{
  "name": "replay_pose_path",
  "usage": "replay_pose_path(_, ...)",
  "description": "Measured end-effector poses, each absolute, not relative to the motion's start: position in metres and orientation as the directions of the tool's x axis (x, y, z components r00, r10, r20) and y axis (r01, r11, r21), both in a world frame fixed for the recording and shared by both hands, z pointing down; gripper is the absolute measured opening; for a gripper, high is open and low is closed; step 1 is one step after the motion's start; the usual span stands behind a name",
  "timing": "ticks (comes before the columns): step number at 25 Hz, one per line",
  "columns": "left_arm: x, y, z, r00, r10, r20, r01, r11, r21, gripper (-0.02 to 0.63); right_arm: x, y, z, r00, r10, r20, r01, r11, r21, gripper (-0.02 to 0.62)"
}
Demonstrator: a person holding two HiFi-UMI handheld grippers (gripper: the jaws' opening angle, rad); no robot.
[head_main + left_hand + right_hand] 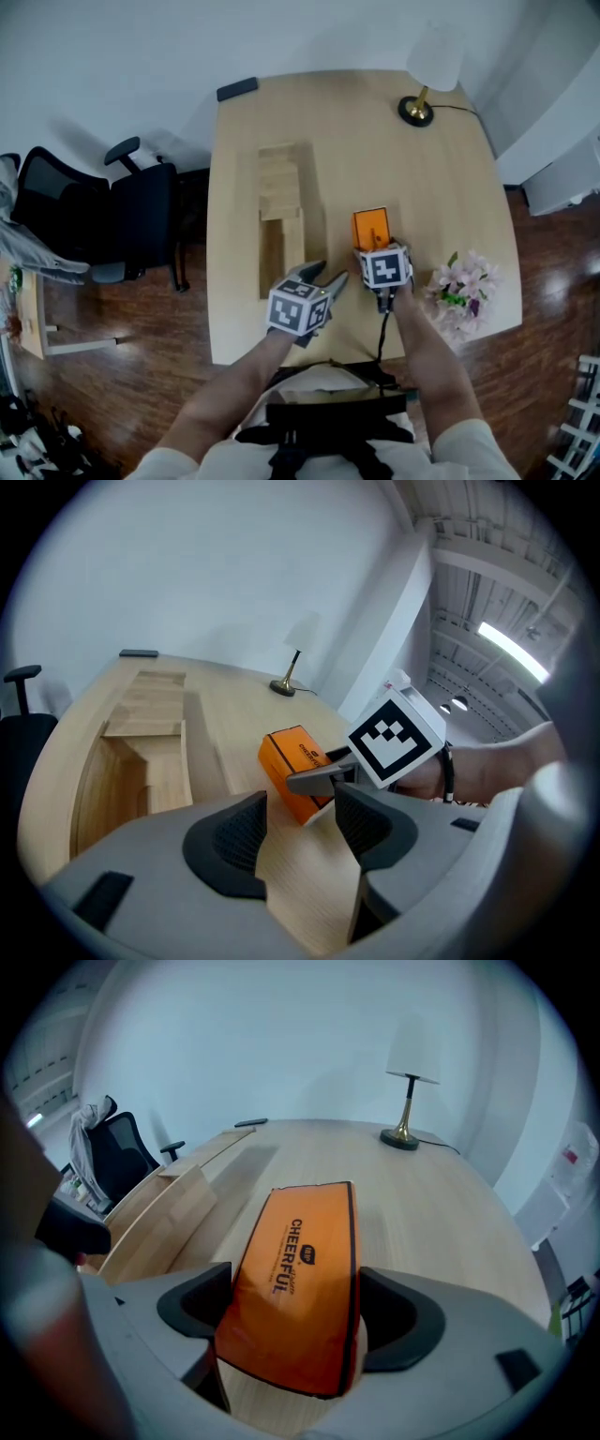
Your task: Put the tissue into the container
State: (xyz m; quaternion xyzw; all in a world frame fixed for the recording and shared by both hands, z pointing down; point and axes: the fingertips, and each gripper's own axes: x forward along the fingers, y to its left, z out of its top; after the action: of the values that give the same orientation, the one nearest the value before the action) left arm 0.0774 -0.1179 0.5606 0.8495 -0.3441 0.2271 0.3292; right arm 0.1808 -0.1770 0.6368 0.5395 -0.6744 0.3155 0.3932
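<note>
An orange tissue pack (370,227) sits tilted between the jaws of my right gripper (374,247), near the table's front middle. In the right gripper view both pads press the sides of the tissue pack (300,1269), so the right gripper (296,1309) is shut on it. The wooden container (281,211), an open-topped box with stepped blocks at its far end, lies to the left of the pack. My left gripper (329,277) hovers by the container's near end with its jaws wide open and nothing between them. In the left gripper view, the left gripper (302,823) points at the tissue pack (292,759).
A table lamp (418,105) stands at the far right of the table (441,187). A bunch of pale flowers (464,289) lies right of my right gripper. A small black object (236,89) rests at the far left corner. An office chair (112,211) stands left of the table.
</note>
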Motion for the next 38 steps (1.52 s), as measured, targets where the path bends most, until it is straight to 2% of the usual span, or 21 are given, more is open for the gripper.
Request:
replay_pose_path(3, 0.075, -0.114, 0.566, 0.656, -0.432, 0.619, -0.739, -0.535, 0.410, 0.218, 0.182, -0.174, 0.640, -0.124, -0.466, 0.876, -0.976, 0.218, -0.022, 0.429)
replay_pose_path(7, 0.072, -0.111, 0.562, 0.661, -0.440, 0.608, -0.738, -0.528, 0.420, 0.218, 0.180, -0.174, 0.634, -0.138, -0.478, 0.868, -0.975, 0.220, -0.034, 0.360)
replay_pose_path(11, 0.068, -0.109, 0.549, 0.670, -0.466, 0.578, -0.736, -0.522, 0.432, 0.218, 0.183, -0.170, 0.628, -0.110, -0.496, 0.861, -0.975, 0.223, 0.003, 0.334)
replay_pose_path(25, 0.015, -0.118, 0.458, 0.623, -0.649, 0.436, -0.782, -0.500, 0.373, 0.218, 0.150, -0.179, 0.527, -0.213, -0.631, 0.746, -0.966, 0.249, -0.065, 0.334)
replay_pose_path(31, -0.025, -0.112, 0.423, 0.579, -0.717, 0.389, -0.814, -0.478, 0.330, 0.217, 0.119, -0.173, 0.489, -0.256, -0.660, 0.706, -0.956, 0.280, -0.085, 0.333)
replay_pose_path(38, -0.073, -0.099, 0.422, 0.532, -0.751, 0.392, -0.845, -0.439, 0.305, 0.218, 0.057, -0.167, 0.465, -0.319, -0.675, 0.665, -0.934, 0.343, -0.100, 0.333)
